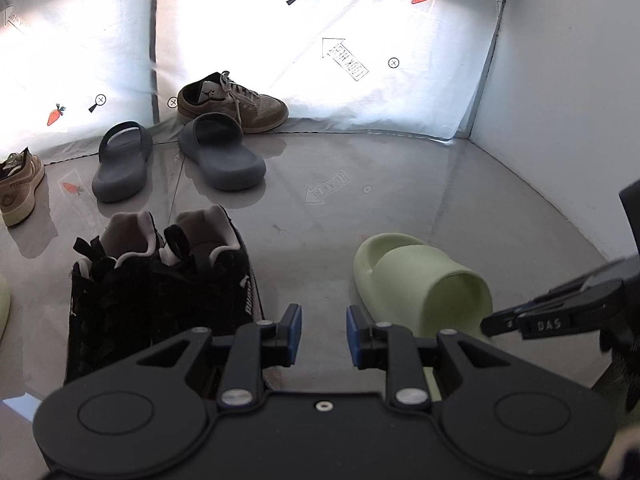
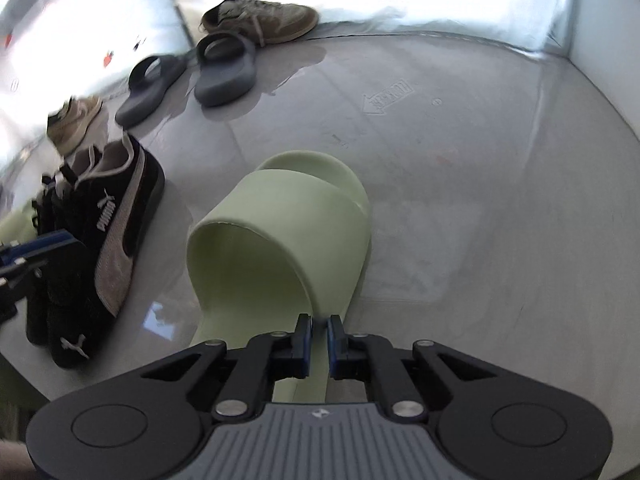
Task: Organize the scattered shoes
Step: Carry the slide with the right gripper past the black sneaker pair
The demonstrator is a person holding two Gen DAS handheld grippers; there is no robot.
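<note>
Black linkage arms and blue rubber-faced pads of the left gripper fill the lower left wrist view; its jaws are spread with only bare floor seen between them. Just left of the pads, a pair of black suede sneakers is set side by side, heels away, with pale padded collars and black laces. To the right, a pale green slide of smooth moulded foam is seen, its wide strap forming an open tunnel. The right gripper enters from the right edge at the slide's strap opening. Farther back, two grey rubber slides with rounded soles lie apart at an angle, a tan laced sneaker behind them against a crinkled printed plastic sheet. A second tan sneaker is cut by the left edge. The glossy grey floor is reflective.

In the right wrist view, the right gripper is seen nearly closed, its blue pads pinching what appears to be the thin rear edge of the pale green slide; the contact itself is partly hidden. The black suede sneakers, with a fuzzy grey side stripe, stand just left of the slide.
</note>
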